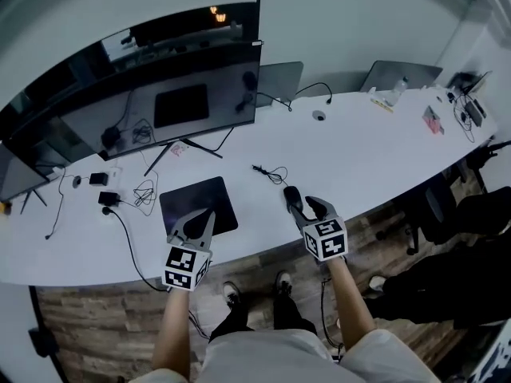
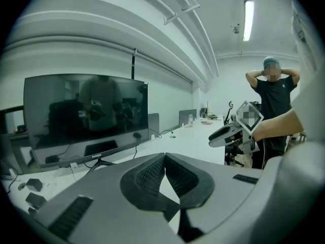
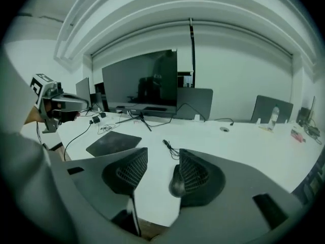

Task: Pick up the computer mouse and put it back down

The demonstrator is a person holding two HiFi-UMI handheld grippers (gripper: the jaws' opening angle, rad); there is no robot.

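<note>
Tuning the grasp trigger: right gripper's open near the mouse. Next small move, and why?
Probably nudge the right gripper a touch rightward before closing. Its jaws stand apart, and the mouse lies on the table off-centre, close beside the right-hand jaw, with a wide gap to the other.

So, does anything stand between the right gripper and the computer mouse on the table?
Nothing visible does. The right gripper has its jaws apart, and the computer mouse lies on the white table already in the gap, close to one pad. The loose cable lies beyond it, and the mouse pad lies aside.
</note>
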